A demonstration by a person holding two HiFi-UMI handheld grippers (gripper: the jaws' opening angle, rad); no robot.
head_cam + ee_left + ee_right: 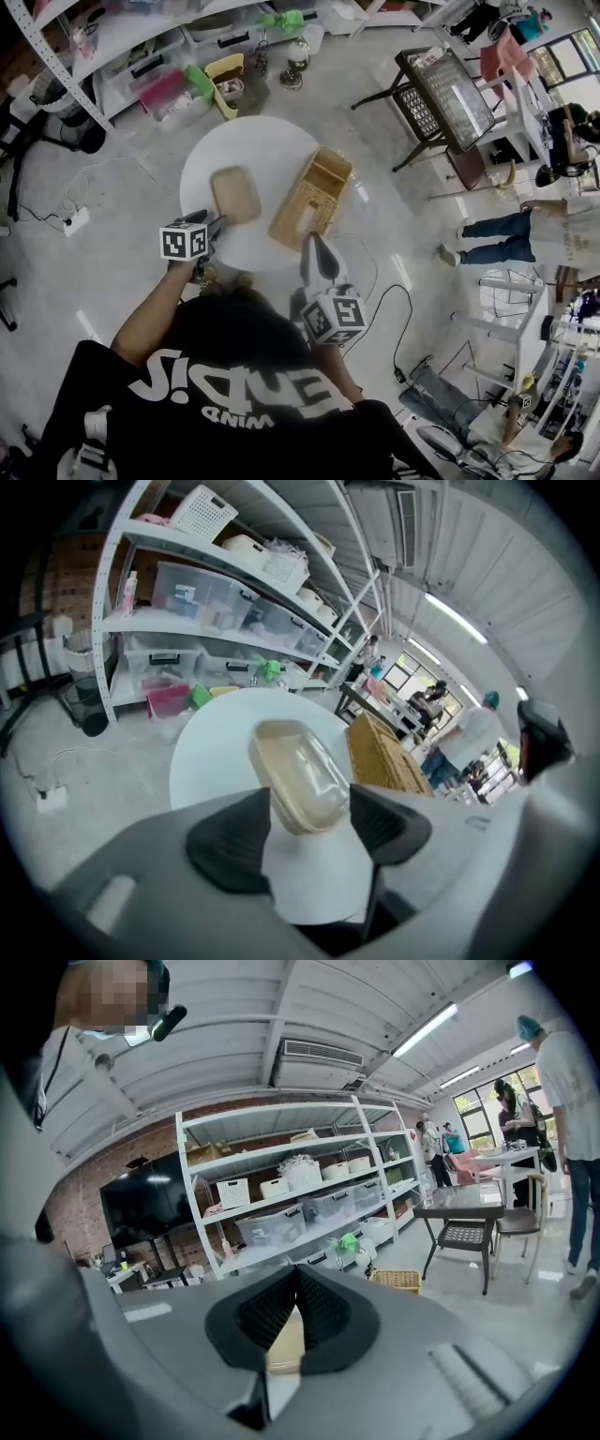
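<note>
Left gripper [309, 825] wide open, empty, box [298, 775] straight ahead, its near end at the jaw tips.
Box lies lengthwise on counter [272, 141]; right gripper [316, 246] closed, empty, farther off by basket [314, 192].

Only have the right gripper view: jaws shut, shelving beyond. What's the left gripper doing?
Observer: The left gripper is open. The near end of a tan container with a clear lid shows between its jaws. I can't tell whether they touch it.
Operator: Container sits on what?
Observer: On a round white table, as the head view shows.
Operator: Where's my right gripper relative to that?
Observer: The right gripper is at the table's near edge. It points at the near end of a wicker basket that lies right of the container.
</note>
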